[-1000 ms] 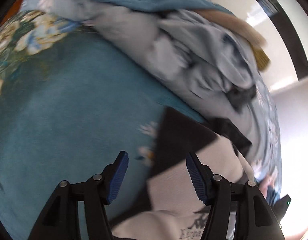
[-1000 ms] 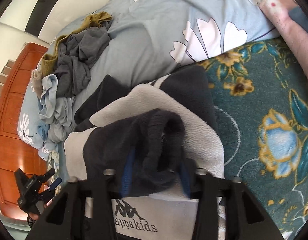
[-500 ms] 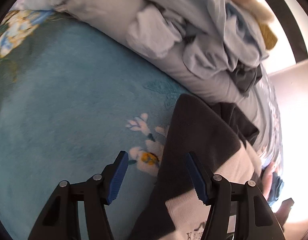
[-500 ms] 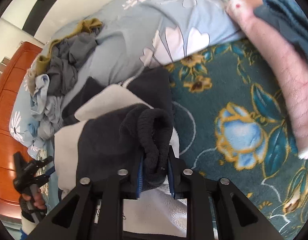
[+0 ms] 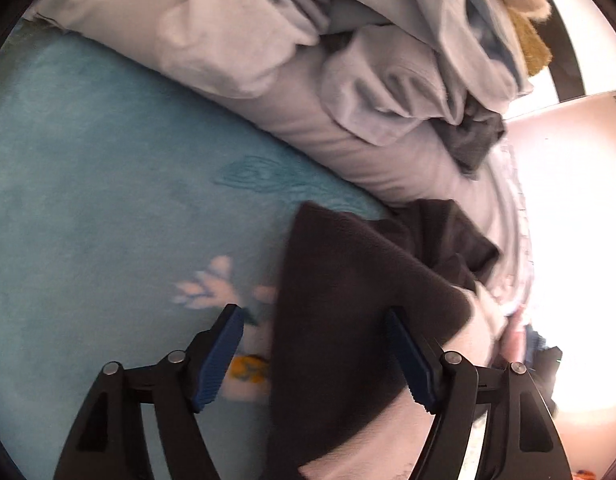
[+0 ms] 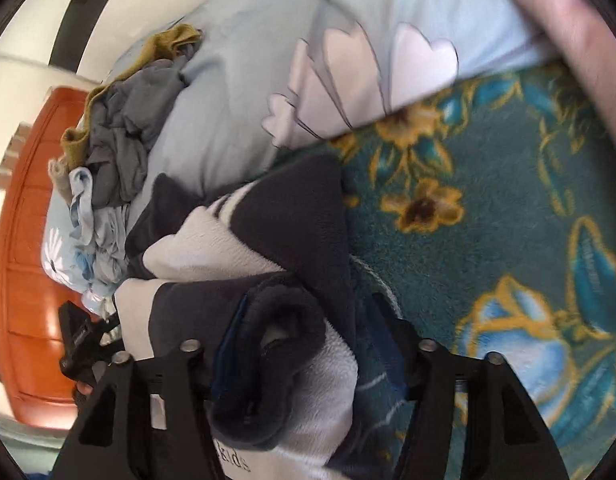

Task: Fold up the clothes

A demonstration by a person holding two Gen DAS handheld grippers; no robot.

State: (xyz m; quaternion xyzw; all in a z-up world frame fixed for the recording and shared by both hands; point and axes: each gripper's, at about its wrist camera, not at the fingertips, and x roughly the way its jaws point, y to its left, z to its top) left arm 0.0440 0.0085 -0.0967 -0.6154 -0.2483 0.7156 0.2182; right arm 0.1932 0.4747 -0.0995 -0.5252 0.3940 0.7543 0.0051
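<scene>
A black-and-white fleece garment (image 5: 348,320) lies partly folded on a teal floral blanket (image 5: 108,220). My left gripper (image 5: 320,356) is open, its fingers straddling the garment's dark left edge, holding nothing. In the right wrist view the same garment (image 6: 268,240) lies bunched, with a rolled dark cuff (image 6: 284,328) between my right gripper's (image 6: 304,352) fingers. The right jaws stand wide apart around the cuff and do not pinch it. The left gripper also shows in the right wrist view (image 6: 84,344) at the far left.
A pile of unfolded grey, pale blue and mustard clothes (image 5: 408,60) rests on a light floral duvet (image 6: 288,80) behind the garment. A wooden headboard (image 6: 32,240) stands at the left. A bare forearm (image 6: 568,40) crosses the upper right.
My right gripper closed on the dark cuff, then opened wide around it. My left gripper moved forward along the garment's dark edge, staying open.
</scene>
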